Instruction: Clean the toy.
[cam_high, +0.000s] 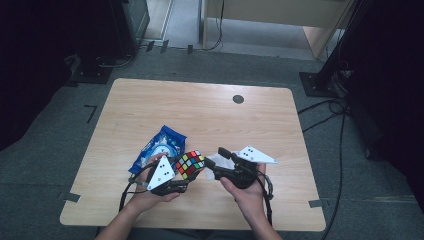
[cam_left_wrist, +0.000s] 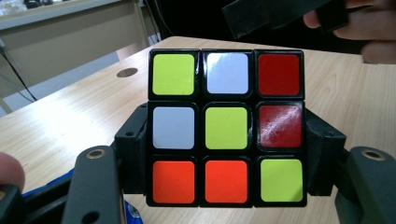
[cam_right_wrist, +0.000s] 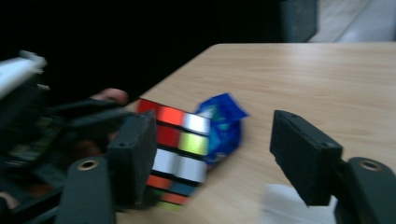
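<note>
Near the wooden table's (cam_high: 150, 100) front edge, the left gripper (cam_high: 184, 170) clamps a multicoloured plastic puzzle cube (cam_high: 190, 164); the right gripper (cam_high: 215, 156) gapes beside it.

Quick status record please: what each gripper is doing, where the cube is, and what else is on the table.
left gripper: shut on the puzzle cube, jaws pressing its two sides
cube face toward left gripper view: yellow, white, red; white, yellow, red; orange, orange, yellow
right gripper: open, jaws apart, beside the cube, holding nothing
blue packet: lying on the table behind the cube
white paper: flat on the table under the right gripper
dark round spot: far side of the tabletop
</note>
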